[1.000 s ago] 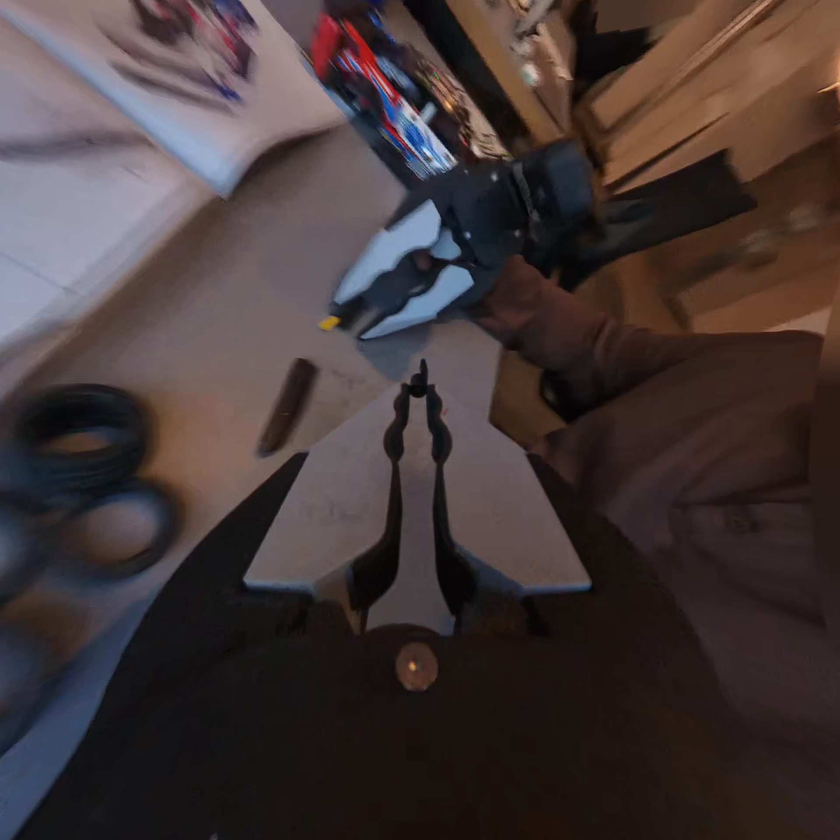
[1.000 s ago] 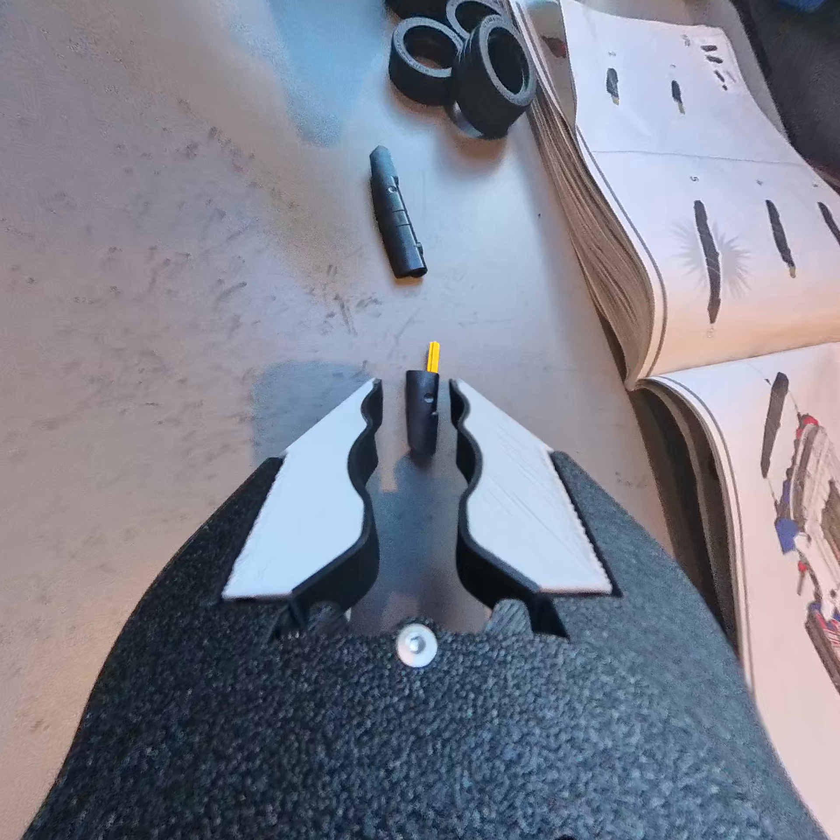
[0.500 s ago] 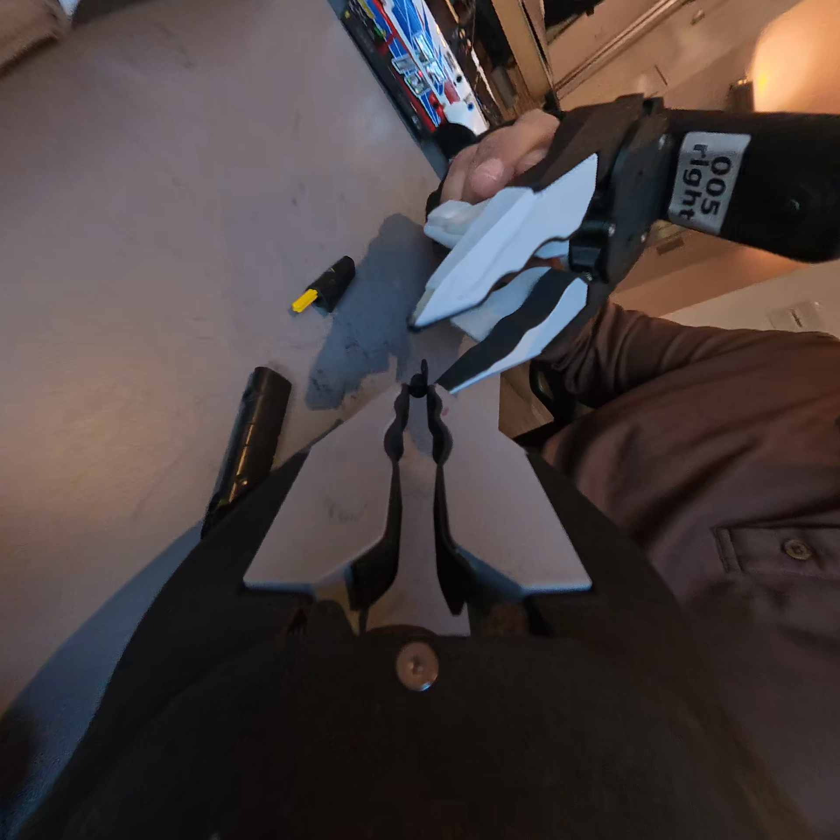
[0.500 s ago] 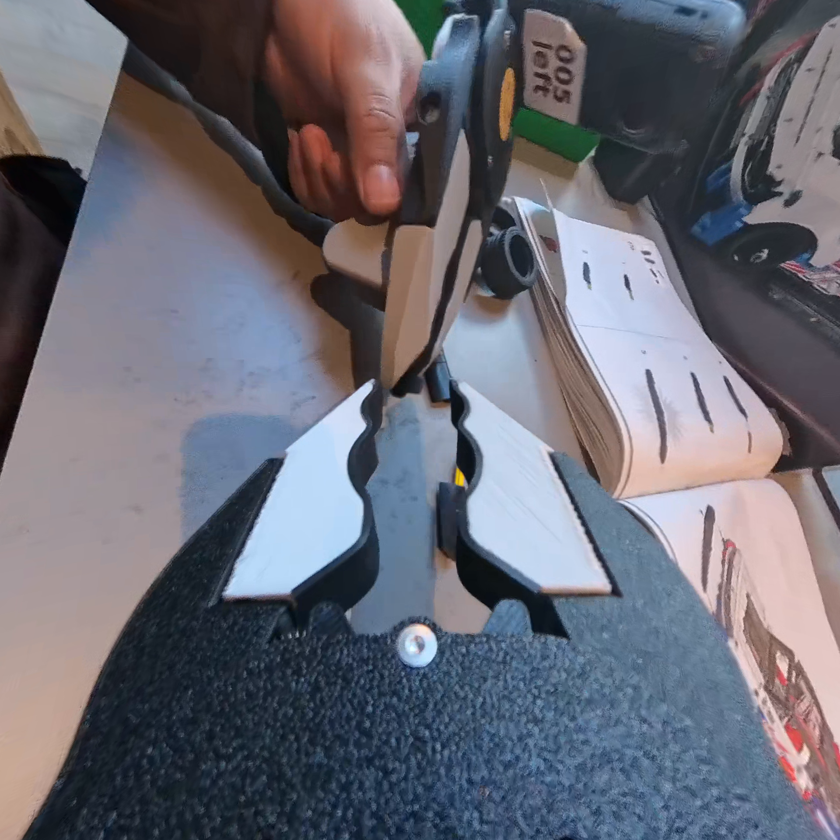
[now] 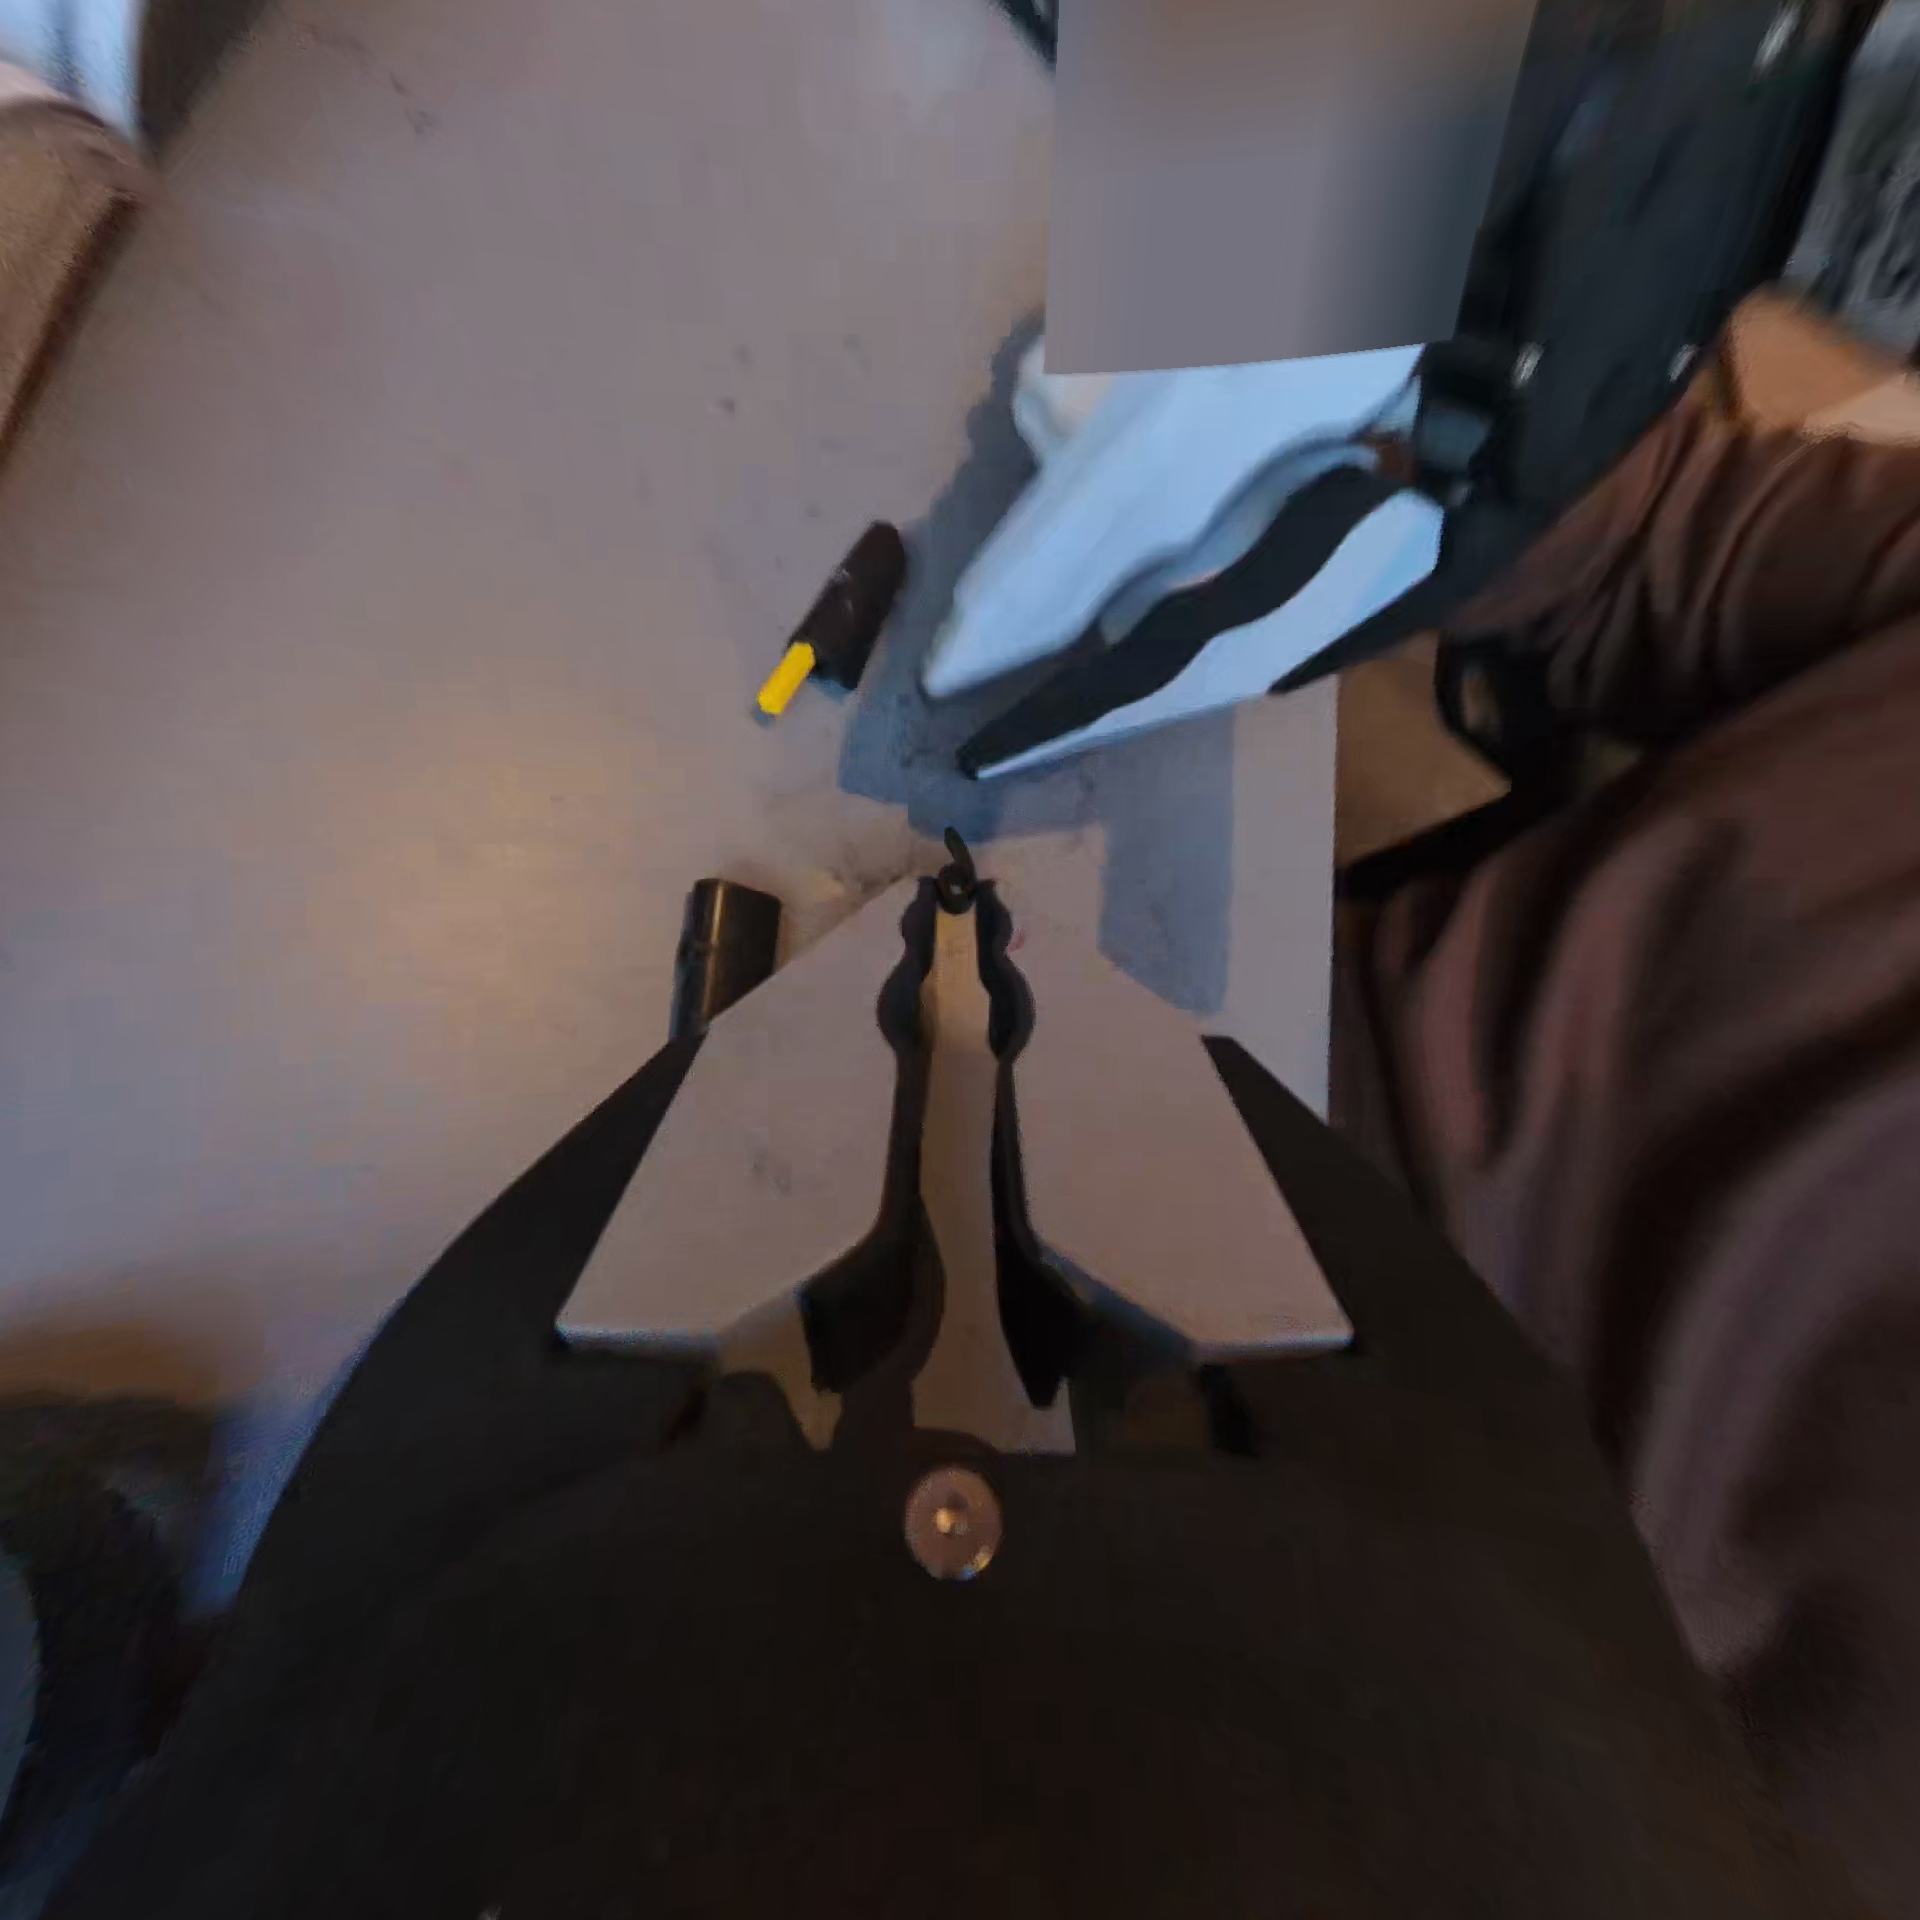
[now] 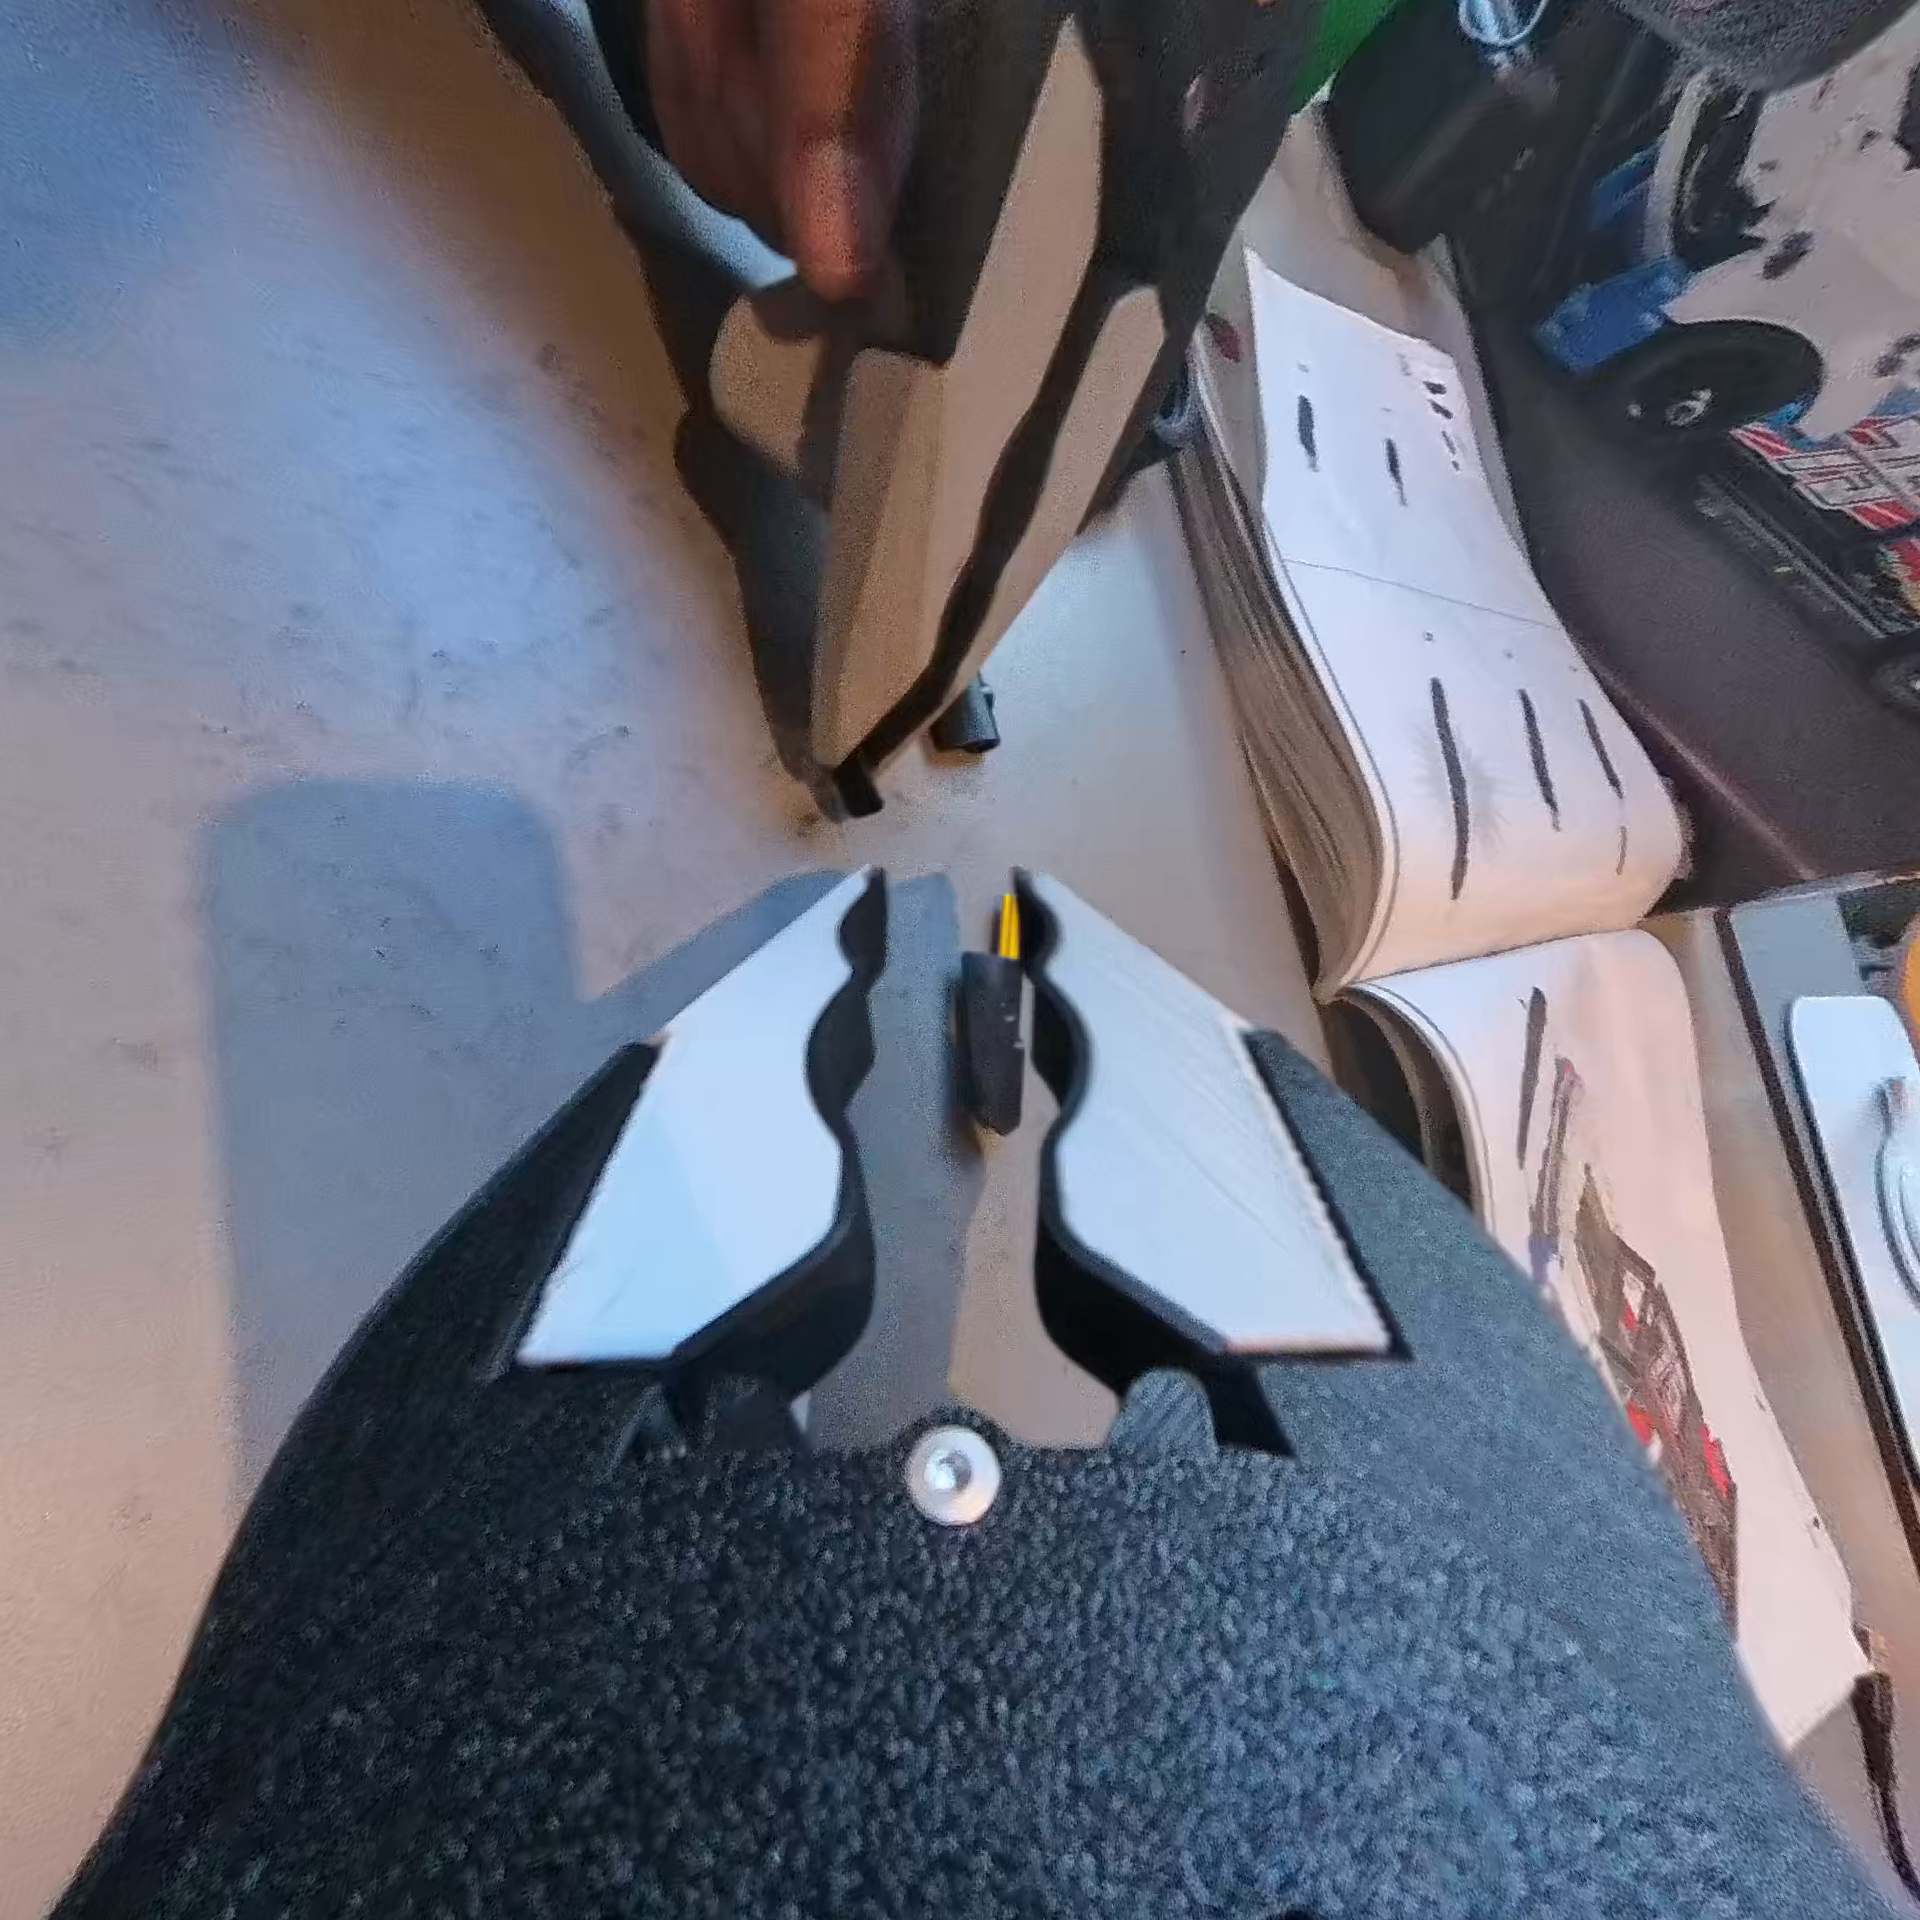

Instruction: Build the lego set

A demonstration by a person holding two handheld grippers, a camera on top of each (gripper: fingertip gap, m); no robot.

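Observation:
My left gripper (image 5: 954,896) is shut on a small black lego pin (image 5: 952,871) at its tips, low over the grey table (image 5: 416,623). It also shows in the right wrist view (image 6: 847,795), tips down near the table. My right gripper (image 6: 951,883) is open. A short black piece with a yellow axle (image 6: 992,1029) lies on the table between its fingers, nearer the right finger and not gripped. The same piece (image 5: 836,623) lies beside the right gripper (image 5: 956,727) in the left wrist view. A long black connector (image 5: 717,961) lies by my left finger.
An open instruction booklet (image 6: 1403,623) lies to the right. A built lego car (image 6: 1714,395) stands behind it. A person's hand (image 6: 821,156) holds the left gripper, and a brown sleeve (image 5: 1662,935) fills the right side. The table's edge (image 5: 1330,883) is close by. My left and right fingertips are right by each other. Both grippers' tips are roughly 40 centimeters from the built lego car (image 6: 1714,395).
The left gripper has dropped lower toward the table, still shut on the pin. The right gripper has shifted, so the black and yellow piece now lies between its open fingers.

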